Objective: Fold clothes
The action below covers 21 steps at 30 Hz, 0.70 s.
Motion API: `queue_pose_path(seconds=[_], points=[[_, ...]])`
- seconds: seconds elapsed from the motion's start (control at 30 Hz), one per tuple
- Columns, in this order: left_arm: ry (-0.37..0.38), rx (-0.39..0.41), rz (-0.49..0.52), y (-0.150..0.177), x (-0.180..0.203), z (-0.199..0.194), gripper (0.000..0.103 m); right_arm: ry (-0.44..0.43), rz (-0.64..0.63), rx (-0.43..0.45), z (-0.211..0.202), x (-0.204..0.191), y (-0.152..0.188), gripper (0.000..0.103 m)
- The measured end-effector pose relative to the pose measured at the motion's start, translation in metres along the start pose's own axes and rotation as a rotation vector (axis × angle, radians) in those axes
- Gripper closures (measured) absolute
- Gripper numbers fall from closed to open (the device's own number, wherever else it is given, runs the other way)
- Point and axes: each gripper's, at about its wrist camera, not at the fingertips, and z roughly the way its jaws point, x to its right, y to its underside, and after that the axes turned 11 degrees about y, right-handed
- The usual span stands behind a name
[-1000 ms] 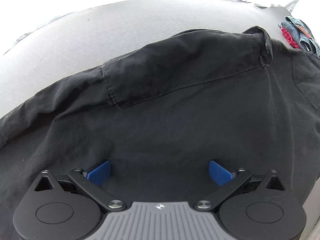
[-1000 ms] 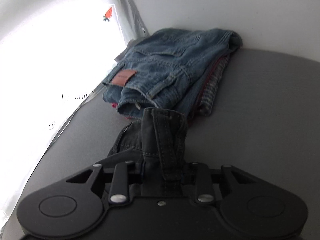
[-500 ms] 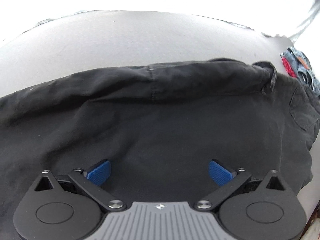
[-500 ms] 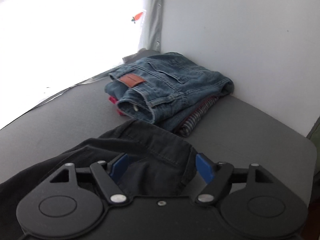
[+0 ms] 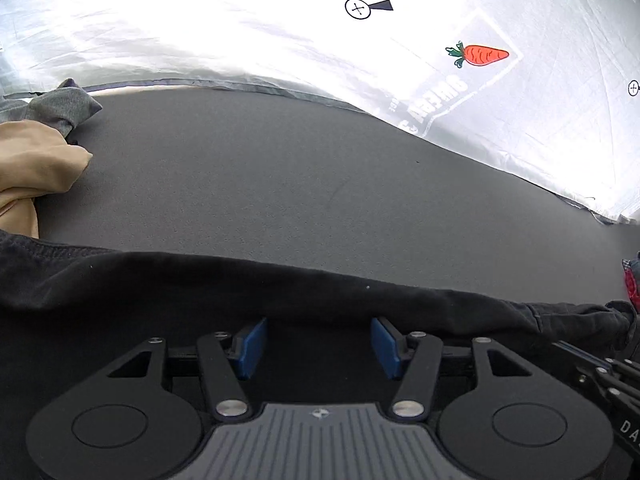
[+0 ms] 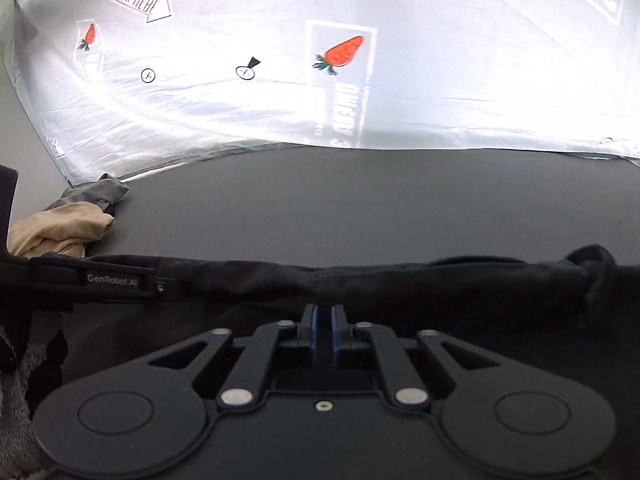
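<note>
Left tool (image 5: 318, 344) rests on the black garment (image 5: 280, 292) with its blue pads spread apart, gripping nothing. Tan cloth (image 5: 36, 172) and grey cloth (image 5: 60, 106) lie bunched at the table's (image 5: 280, 176) far left. Right tool (image 6: 324, 334) has its pads nearly together over the same garment's folded edge; whether fabric is pinched, I cannot tell.

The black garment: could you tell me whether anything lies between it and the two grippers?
Nothing visible does. The left gripper hangs open directly over the black garment, and the right gripper is nearly shut at its folded edge. The tan cloth lies off to the left, clear of both.
</note>
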Motion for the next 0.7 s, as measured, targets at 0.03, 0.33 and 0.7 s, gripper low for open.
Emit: queue_pose_path(seconds=[0.03, 0.33, 0.7], points=[[0.011, -0.009, -0.012, -0.002, -0.001, 0.005, 0.045, -0.006, -0.016, -0.002, 0.012, -0.017, -0.007, 0.096], [0.127, 0.027, -0.067, -0.001, -0.026, 0.014, 0.045, 0.077, -0.047, -0.086, 0.05, -0.051, 0.014, 0.099], [0.13, 0.051, -0.092, 0.004, -0.018, 0.013, 0.045, 0.009, 0.042, -0.361, -0.041, -0.026, 0.097, 0.098]])
